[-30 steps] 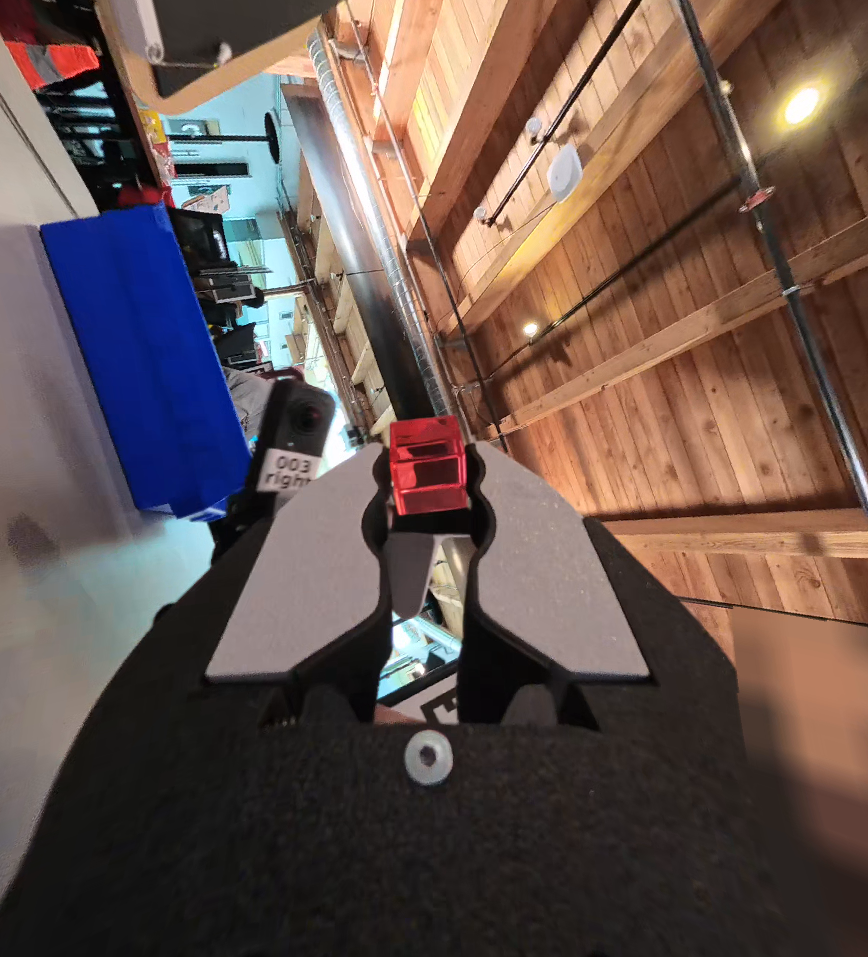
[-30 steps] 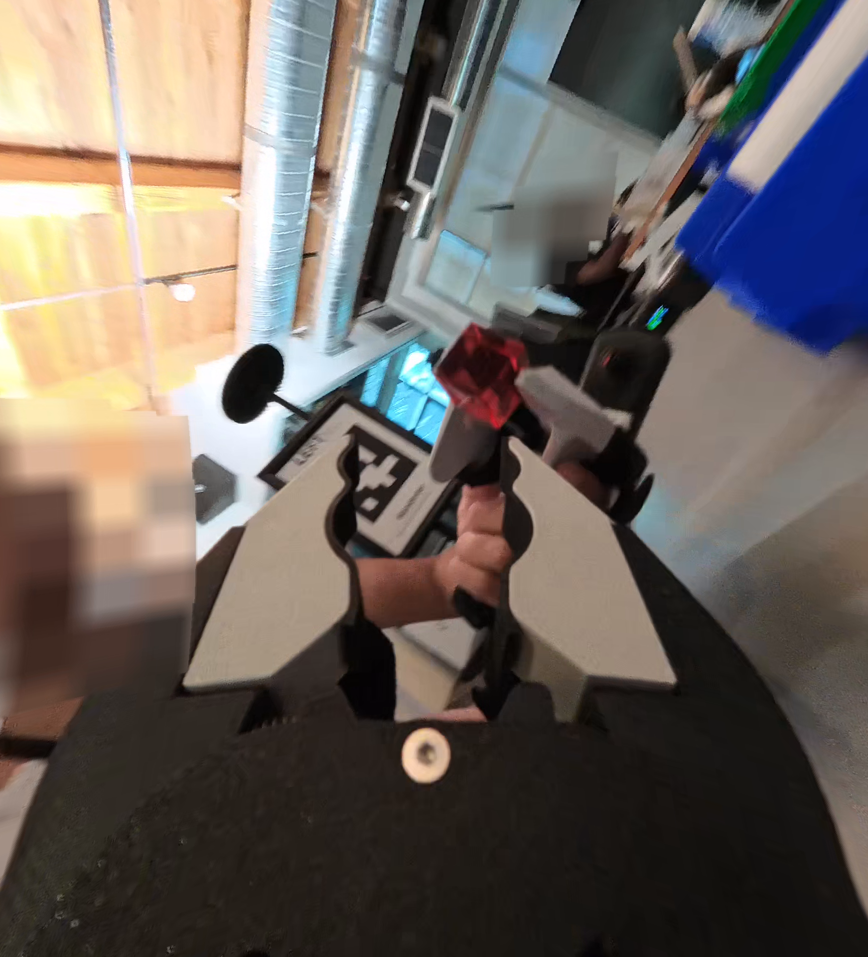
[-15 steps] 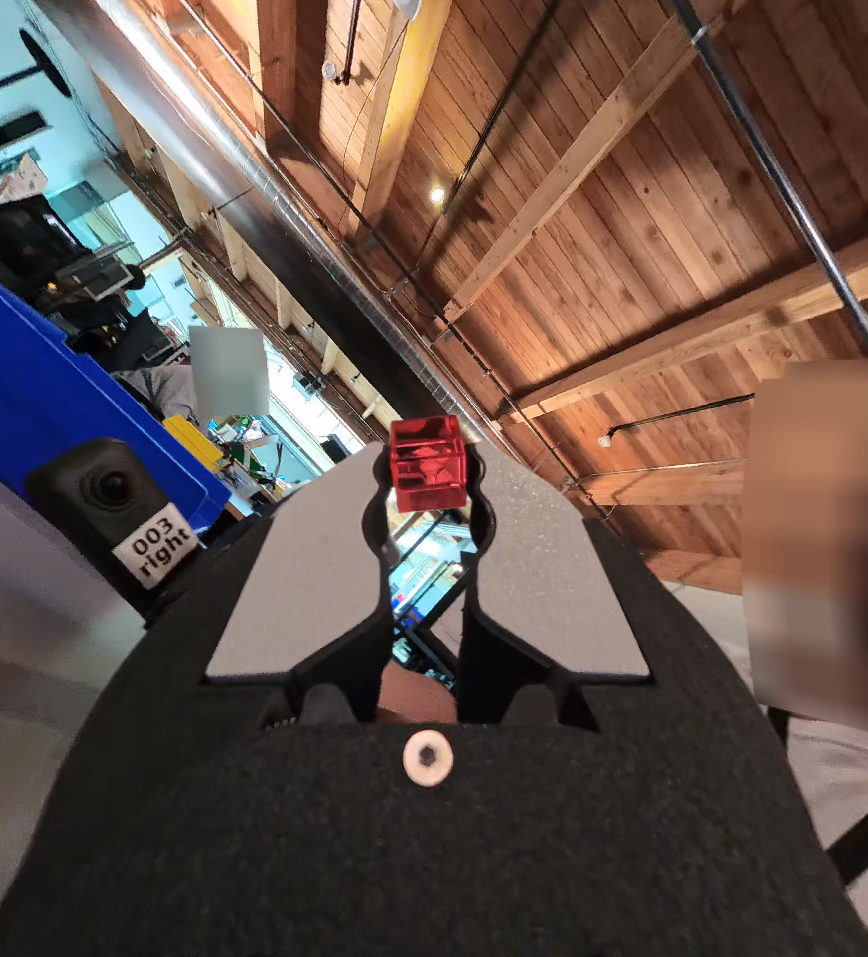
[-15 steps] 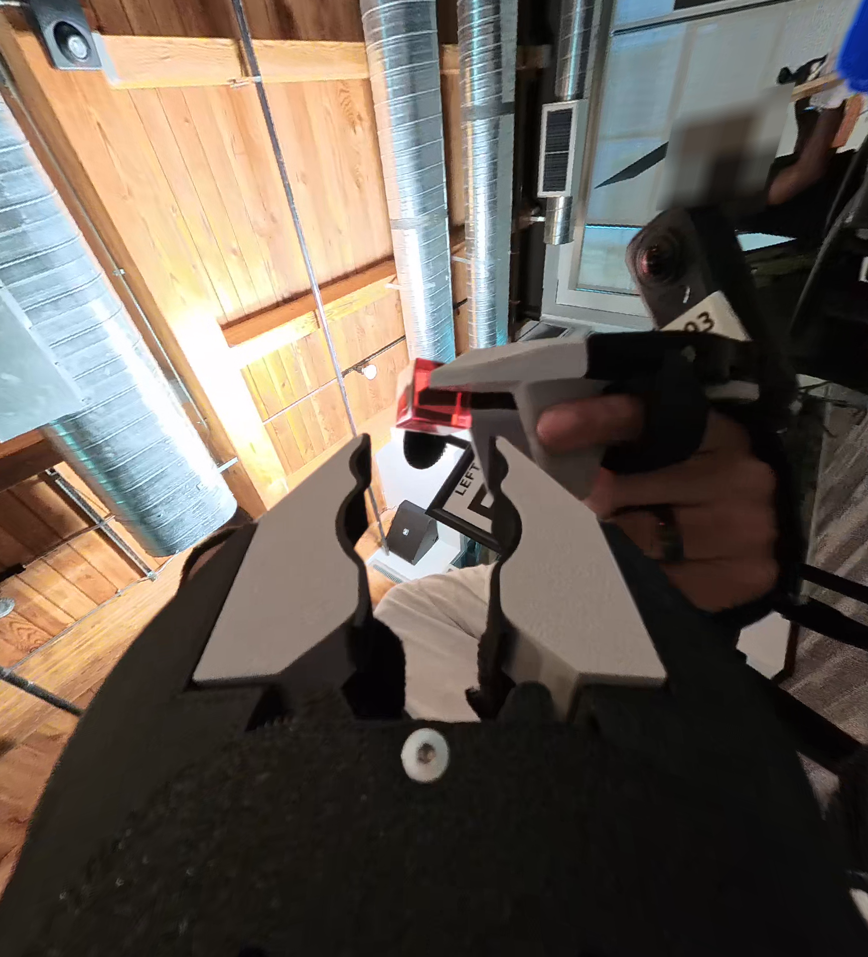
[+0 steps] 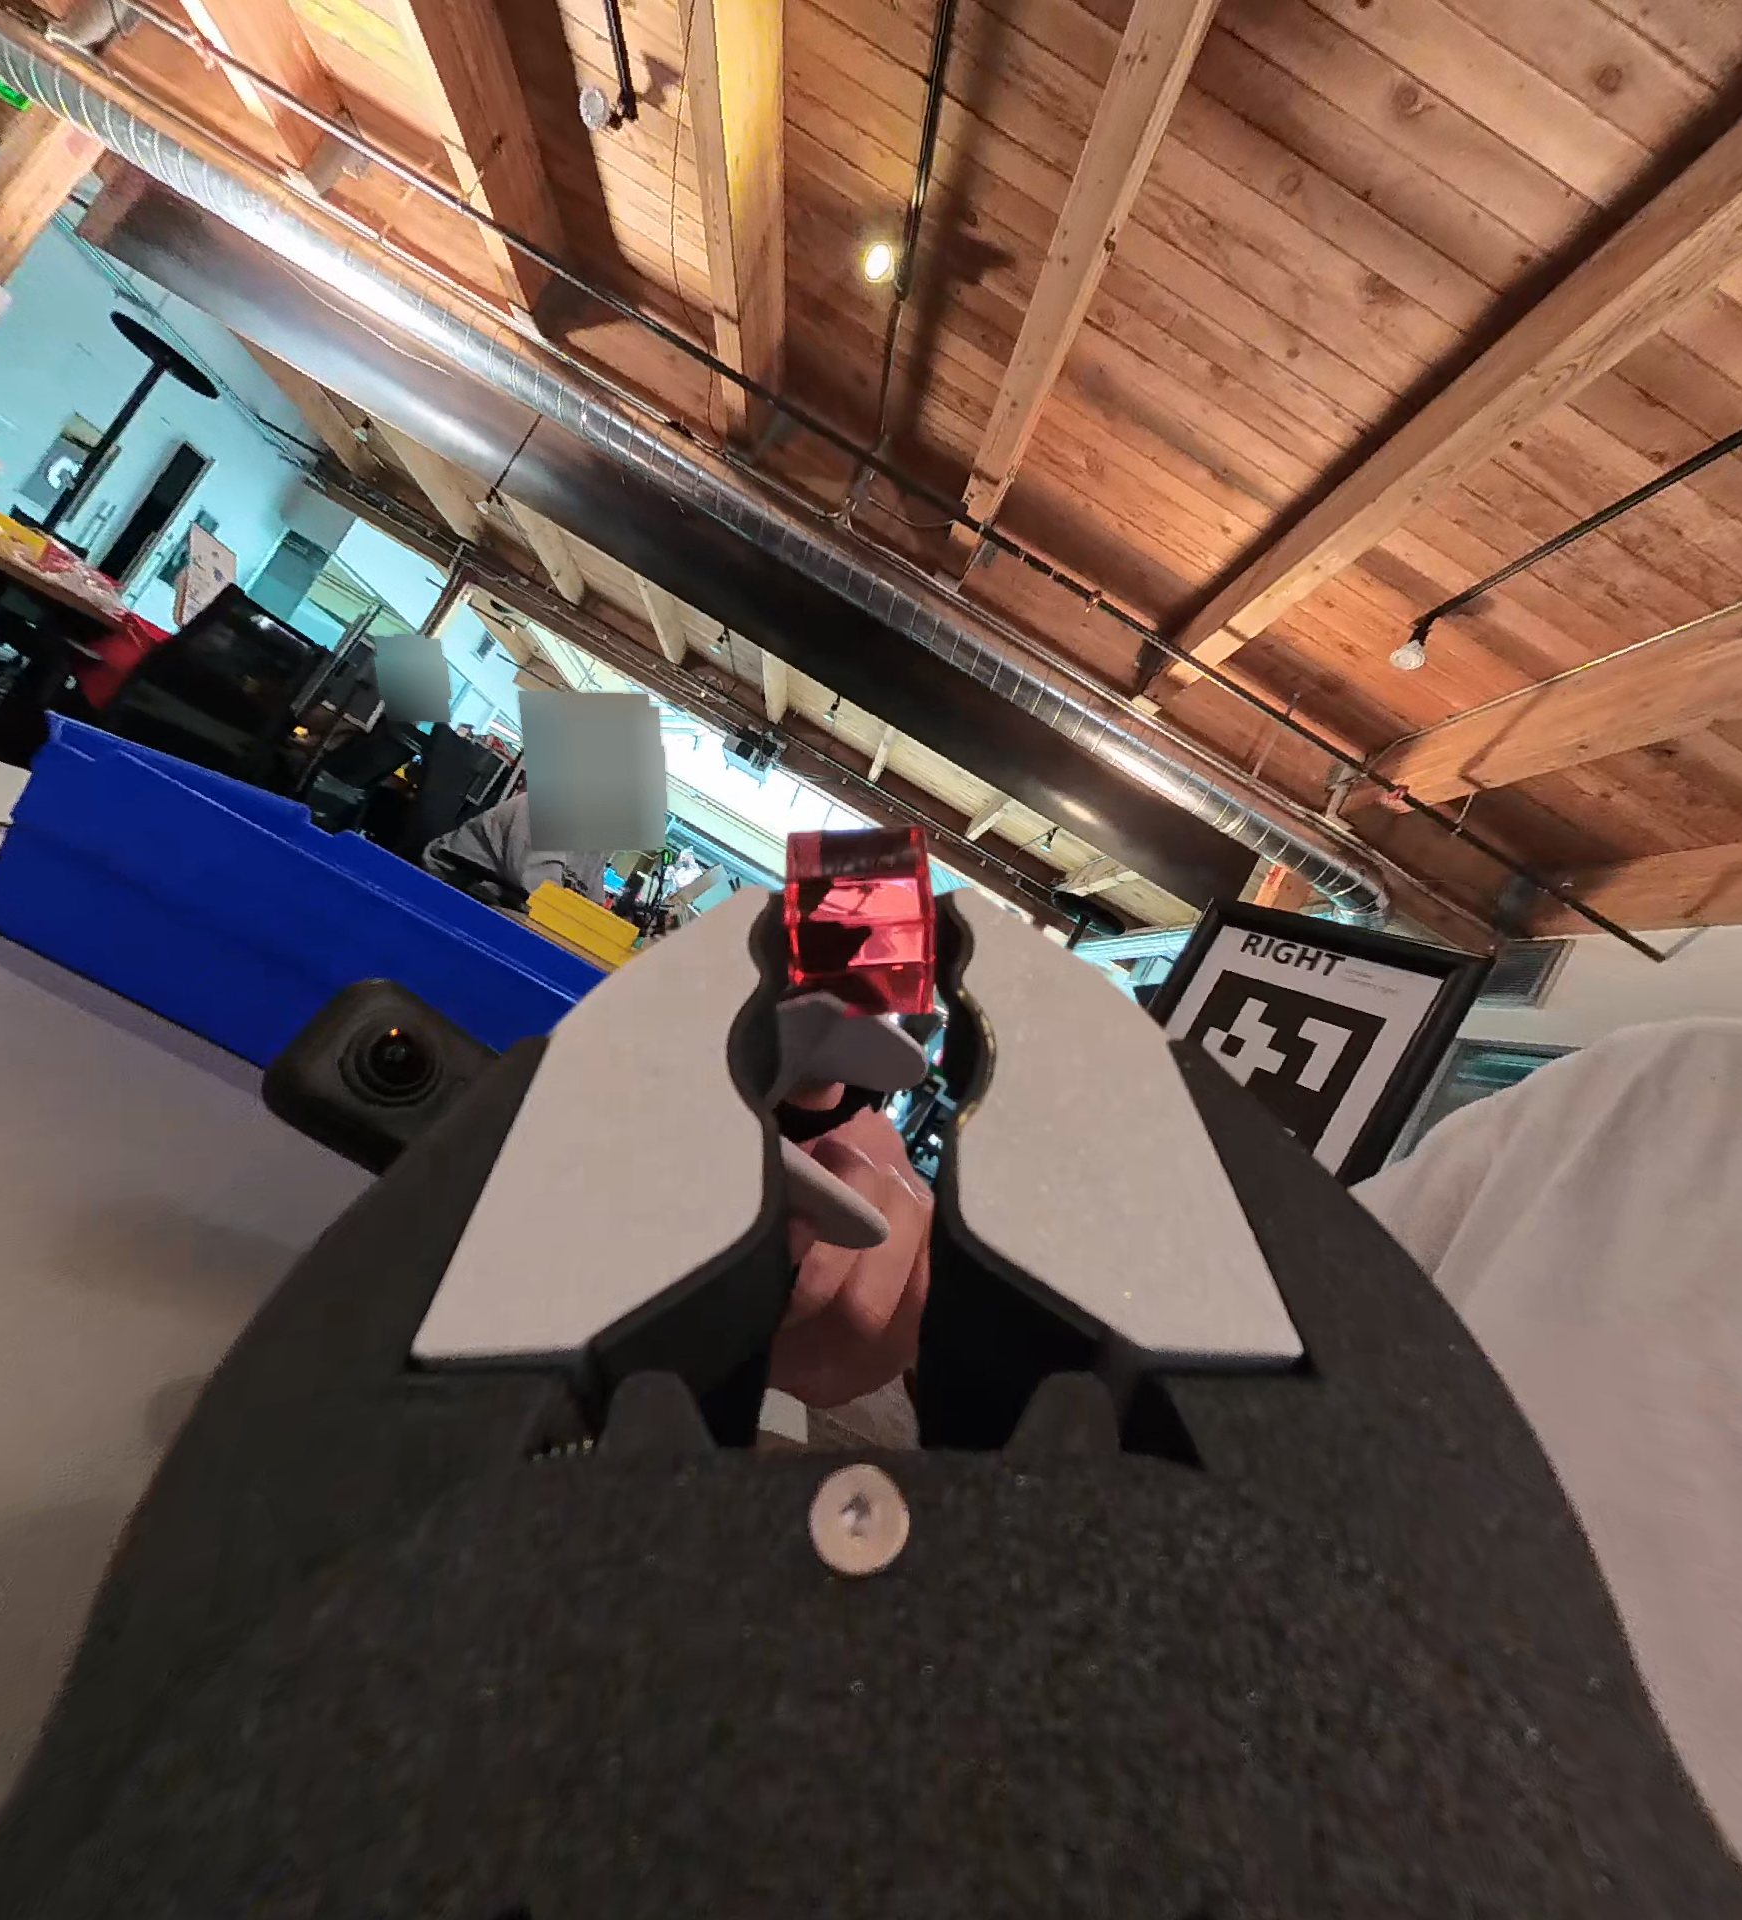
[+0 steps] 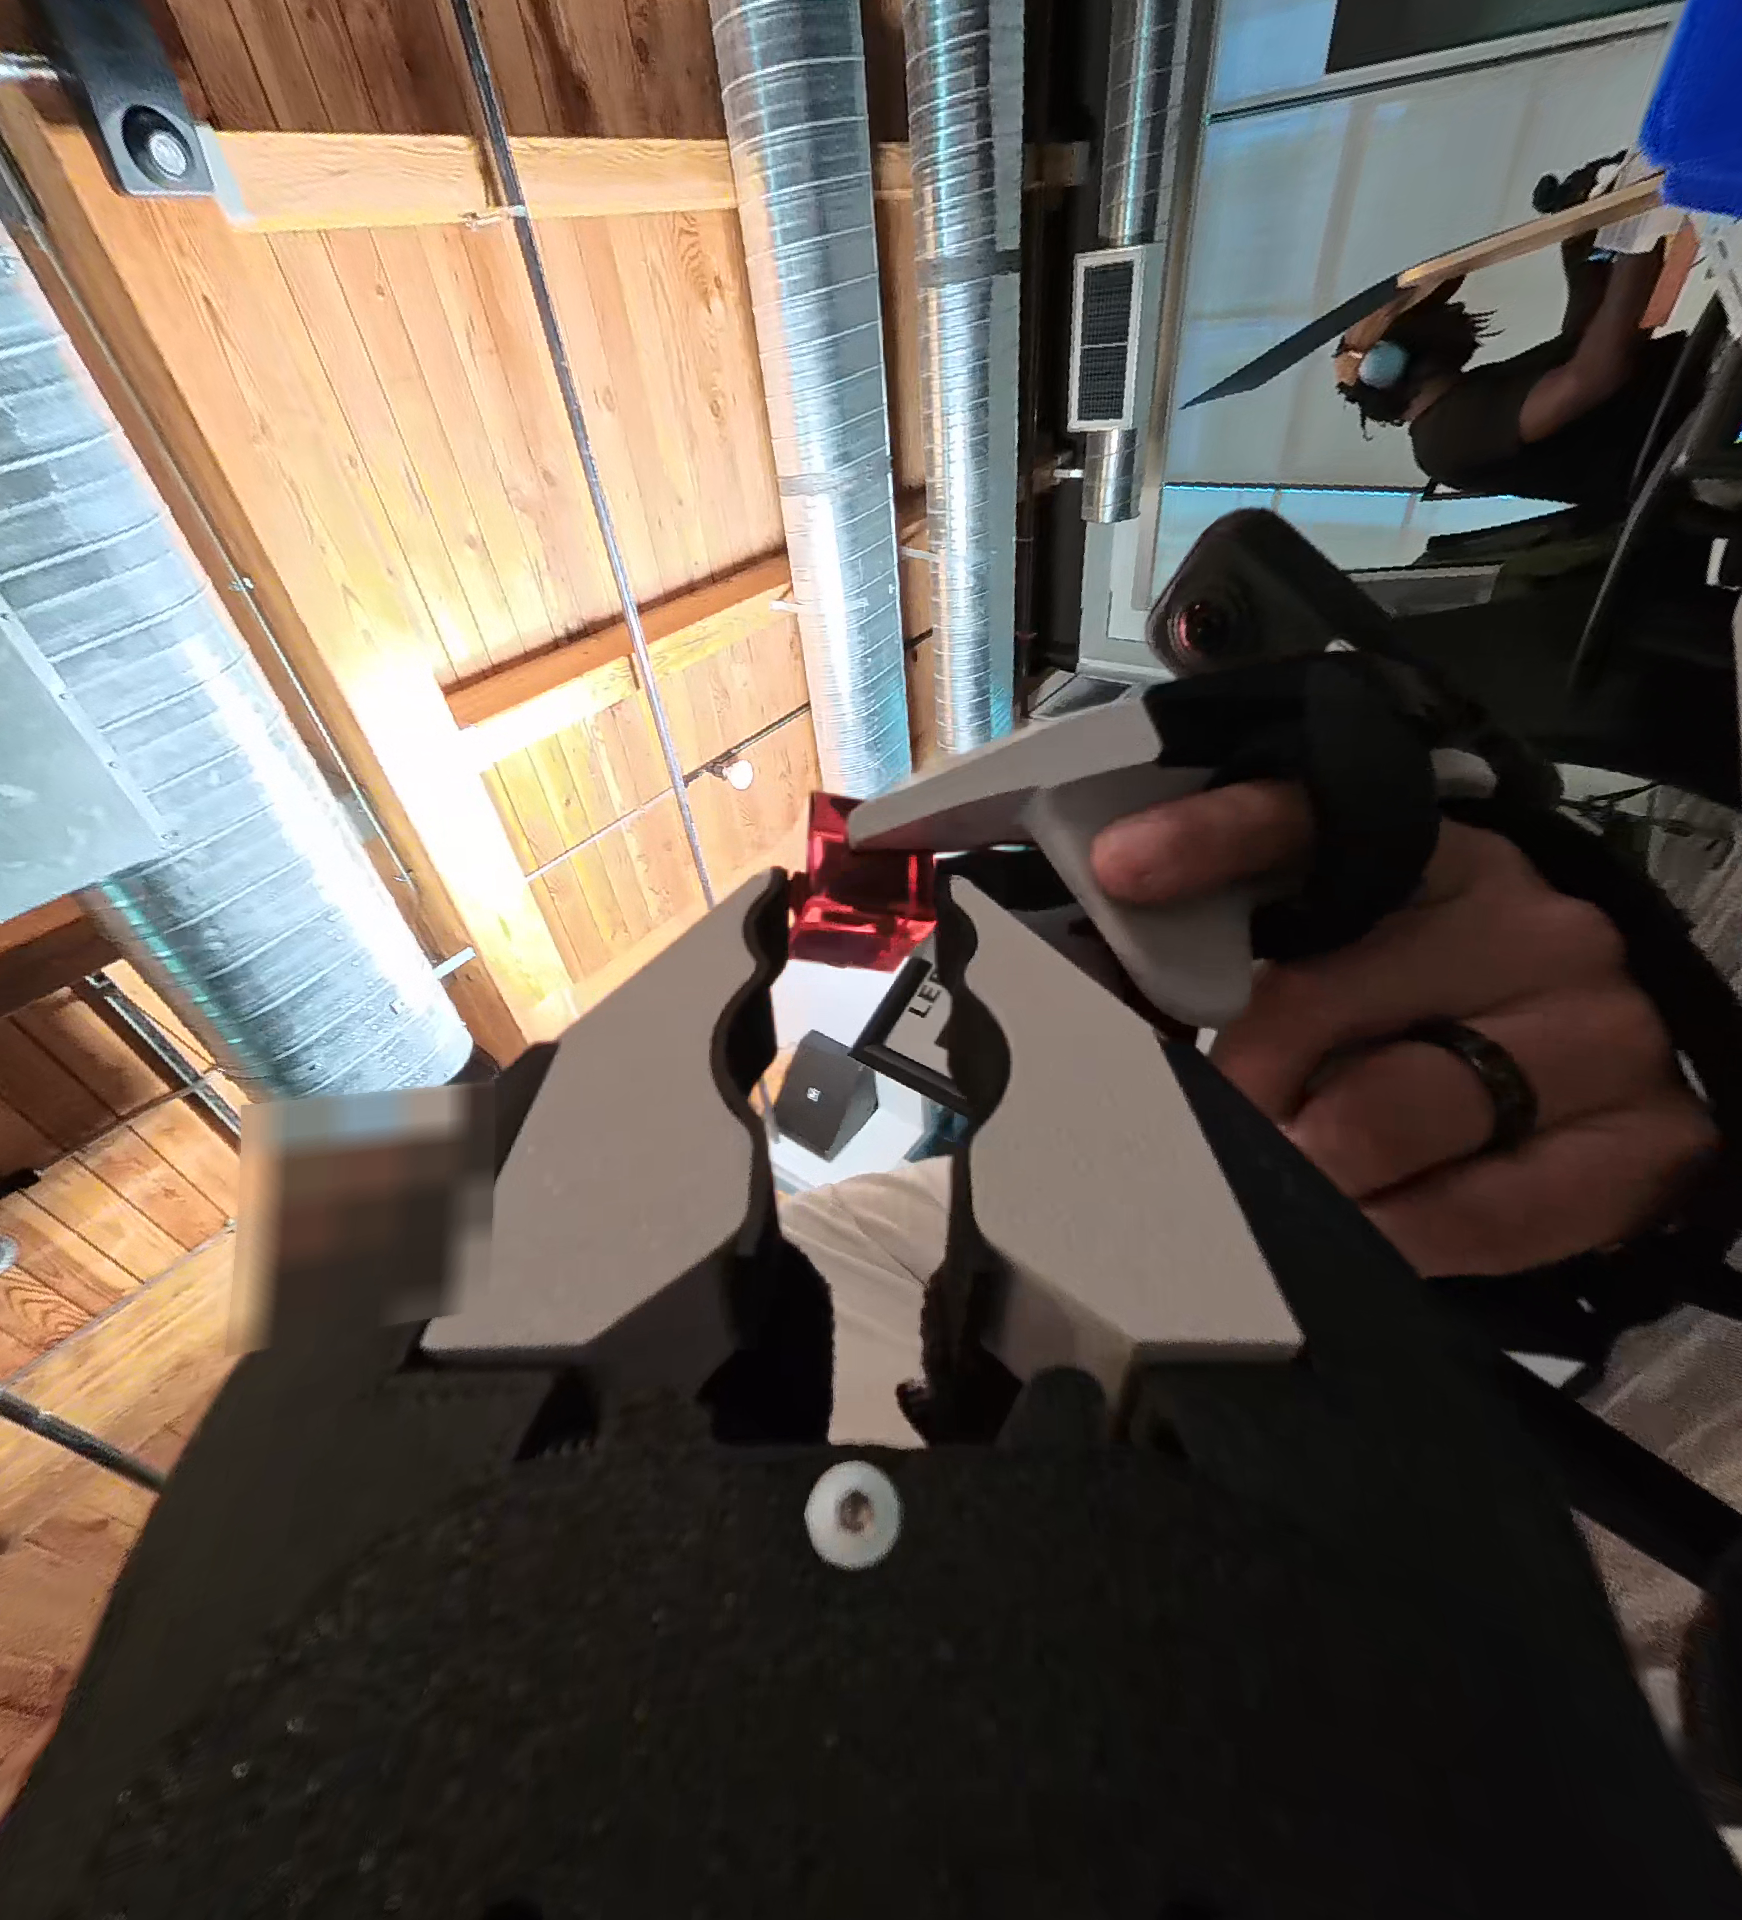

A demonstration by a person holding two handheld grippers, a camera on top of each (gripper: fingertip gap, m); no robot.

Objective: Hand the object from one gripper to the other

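Currently the left gripper [image 5: 859, 914] is clamped on a translucent red cube [image 5: 859, 920], held at the very tips of its grey fingers [image 5: 638, 1122]; the top of the cube stands proud of the tips. Both grippers are raised and point toward a wooden ceiling [image 5: 1314, 312] crossed by a metal duct [image 5: 742, 499].

From the right wrist view, the right gripper [image 6: 862, 904] has its fingers parted, and the cube [image 6: 851, 914] sits in the gap at their tips. Whether the right fingers touch the cube cannot be told. The left gripper [image 6: 888, 831] enters this view from the right, one grey finger lying across the top of the cube, with a hand [image 6: 1418, 1039] wrapped around its handle.

From the left wrist view, the tips of the right gripper [image 5: 836, 1127] appear just below the cube, in the gap between the left fingers. A blue bin [image 5: 223, 894] rests on a pale table [image 5: 67, 1195] at left, and a framed marker sign [image 5: 1303, 1029] stands at right.
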